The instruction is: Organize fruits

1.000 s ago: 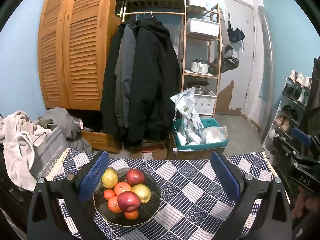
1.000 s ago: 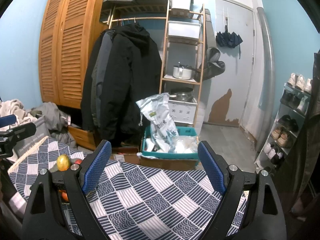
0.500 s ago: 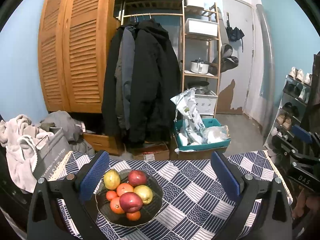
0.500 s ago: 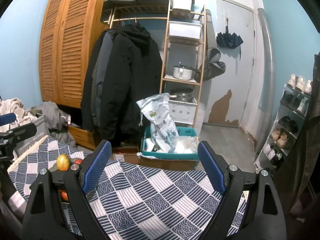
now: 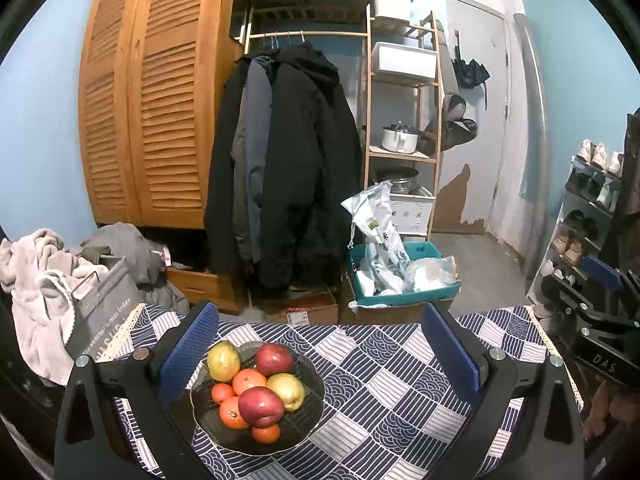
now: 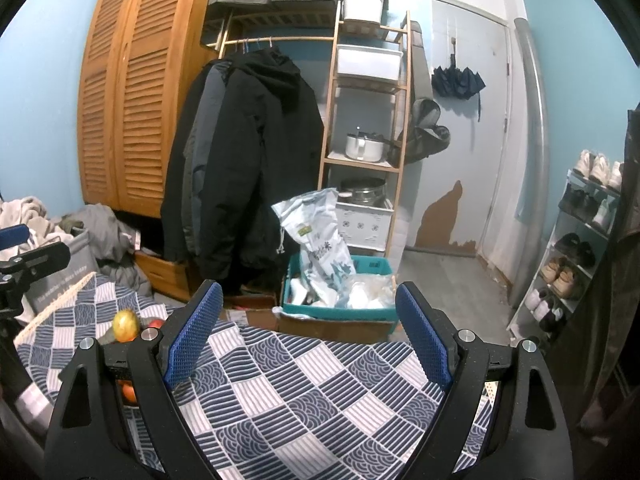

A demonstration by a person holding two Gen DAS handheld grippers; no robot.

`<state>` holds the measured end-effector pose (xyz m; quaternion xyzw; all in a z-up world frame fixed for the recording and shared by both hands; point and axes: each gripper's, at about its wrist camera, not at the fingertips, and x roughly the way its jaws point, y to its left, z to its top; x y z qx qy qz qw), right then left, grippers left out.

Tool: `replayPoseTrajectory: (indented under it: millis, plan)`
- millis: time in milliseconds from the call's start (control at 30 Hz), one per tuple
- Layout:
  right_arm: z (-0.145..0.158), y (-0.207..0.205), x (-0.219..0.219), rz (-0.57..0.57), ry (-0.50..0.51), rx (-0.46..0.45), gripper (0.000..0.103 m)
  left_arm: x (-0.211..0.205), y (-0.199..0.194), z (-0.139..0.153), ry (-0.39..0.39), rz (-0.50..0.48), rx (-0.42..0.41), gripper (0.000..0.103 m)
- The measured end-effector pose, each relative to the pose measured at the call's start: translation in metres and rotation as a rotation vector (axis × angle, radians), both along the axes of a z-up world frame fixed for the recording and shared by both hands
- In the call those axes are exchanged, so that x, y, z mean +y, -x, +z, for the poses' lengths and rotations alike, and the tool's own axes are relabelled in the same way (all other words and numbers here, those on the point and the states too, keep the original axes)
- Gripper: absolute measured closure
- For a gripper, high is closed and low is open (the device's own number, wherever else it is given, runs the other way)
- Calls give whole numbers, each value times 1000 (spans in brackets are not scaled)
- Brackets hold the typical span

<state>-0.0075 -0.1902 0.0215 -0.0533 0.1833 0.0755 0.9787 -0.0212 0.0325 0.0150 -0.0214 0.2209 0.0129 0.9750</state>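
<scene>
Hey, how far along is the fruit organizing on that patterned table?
Nothing looks done yet: the red apples, yellow pears and oranges all sit piled in the dark glass bowl on the blue-and-white checked tablecloth. Nothing is in hand: the left gripper and right gripper are both open, empty. All sorting remains.

Fruit (image 5: 256, 392) in bowl (image 5: 310, 420) on table (image 5: 400, 412), left of centre
</scene>
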Motion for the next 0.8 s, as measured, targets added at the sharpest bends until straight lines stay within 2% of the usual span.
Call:
replayPoseTrajectory:
  millis: [800]
  plan:
    - [0,1,1,1,1,-1,16,1,0,3,0,-19,9,1]
